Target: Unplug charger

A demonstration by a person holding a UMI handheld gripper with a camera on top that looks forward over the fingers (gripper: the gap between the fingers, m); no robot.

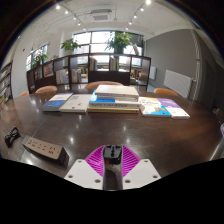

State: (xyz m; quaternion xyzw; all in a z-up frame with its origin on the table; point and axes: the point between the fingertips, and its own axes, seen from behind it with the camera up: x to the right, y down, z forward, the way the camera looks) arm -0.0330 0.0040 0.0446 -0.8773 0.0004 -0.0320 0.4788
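My gripper (112, 153) is low over the dark wooden table (150, 135). Its two fingers, with magenta pads (97, 160), are closed on a small black charger (112, 151), which is held between them above the table. A white power strip (45, 149) lies on the table to the left of the fingers, apart from the charger. A black cable or plug (12, 136) lies further left, beyond the strip.
Stacks of books and papers (112, 100) lie across the far side of the table. Orange-brown chairs (46, 91) stand behind it. Low shelves (95, 68), plants and large windows fill the back of the room.
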